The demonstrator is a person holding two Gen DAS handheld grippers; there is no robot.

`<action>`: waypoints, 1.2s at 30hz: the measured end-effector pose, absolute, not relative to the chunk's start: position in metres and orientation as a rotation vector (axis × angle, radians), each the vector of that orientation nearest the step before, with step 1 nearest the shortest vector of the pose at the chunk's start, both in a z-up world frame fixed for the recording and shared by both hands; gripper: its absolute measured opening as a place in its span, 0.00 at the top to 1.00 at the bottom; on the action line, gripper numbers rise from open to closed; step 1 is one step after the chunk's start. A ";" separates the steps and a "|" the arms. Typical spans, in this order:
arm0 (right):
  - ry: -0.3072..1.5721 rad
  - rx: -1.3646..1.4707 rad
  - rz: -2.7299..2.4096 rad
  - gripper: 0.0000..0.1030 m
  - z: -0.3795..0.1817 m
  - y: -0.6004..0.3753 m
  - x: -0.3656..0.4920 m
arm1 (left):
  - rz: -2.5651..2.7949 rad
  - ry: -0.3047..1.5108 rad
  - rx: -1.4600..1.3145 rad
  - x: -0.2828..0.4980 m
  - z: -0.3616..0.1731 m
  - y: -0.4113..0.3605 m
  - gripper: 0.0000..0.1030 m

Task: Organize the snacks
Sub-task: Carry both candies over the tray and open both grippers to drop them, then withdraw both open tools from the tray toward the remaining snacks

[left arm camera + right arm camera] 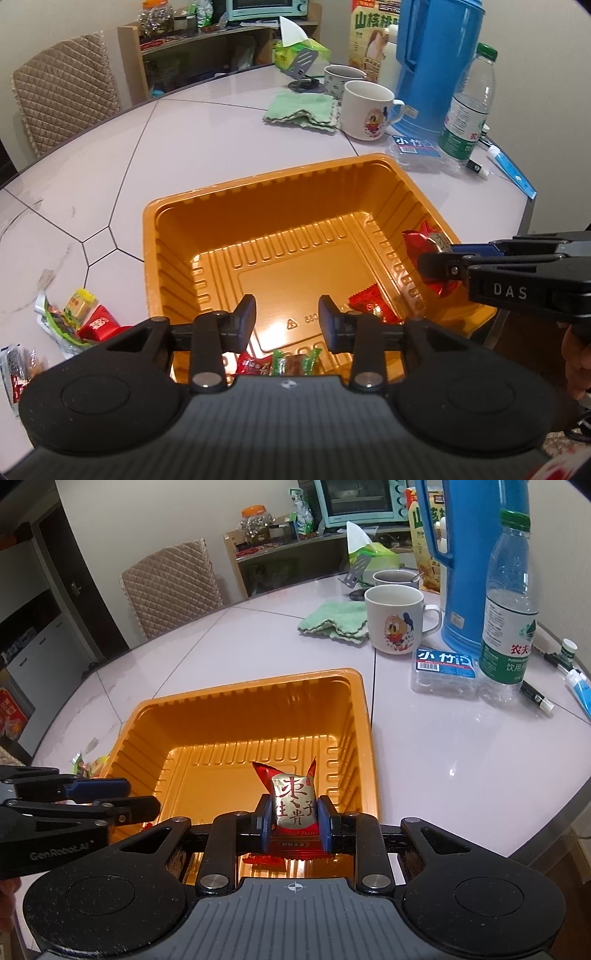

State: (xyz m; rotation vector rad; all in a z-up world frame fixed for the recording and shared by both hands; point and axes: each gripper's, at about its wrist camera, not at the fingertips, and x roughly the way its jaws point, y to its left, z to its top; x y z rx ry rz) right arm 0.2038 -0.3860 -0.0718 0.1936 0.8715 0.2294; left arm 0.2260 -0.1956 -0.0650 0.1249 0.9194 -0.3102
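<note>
An orange plastic tray (258,192) (236,690) sits on the pale table. My right gripper (294,821) is shut on a red and gold candied date packet (293,799) and holds it over the tray's near right side. It also shows in the left wrist view (437,267) with the packet (421,240) above the tray's right wall. My left gripper (287,319) is open and empty over the tray's near edge; it shows in the right wrist view (142,797). A red snack packet (367,304) and other small wrapped snacks (277,363) lie in the tray.
Several loose snack packets (79,317) lie on the table left of the tray. Behind it stand a green cloth (334,622), a cartoon mug (397,622), a blue thermos (476,565), a water bottle (511,605) and a clear toothpick box (443,674). A quilted chair (62,88) stands beyond the table.
</note>
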 end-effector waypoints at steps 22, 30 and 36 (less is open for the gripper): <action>0.740 0.249 0.246 0.35 -0.045 -0.384 0.165 | -0.266 0.871 0.047 0.184 -0.038 -0.163 0.47; 0.720 0.260 0.286 0.30 -0.032 -0.382 0.134 | -0.210 0.845 0.026 0.146 -0.020 -0.139 0.43; 0.708 0.266 0.327 0.30 -0.025 -0.369 0.118 | -0.155 0.843 0.019 0.119 -0.013 -0.117 0.43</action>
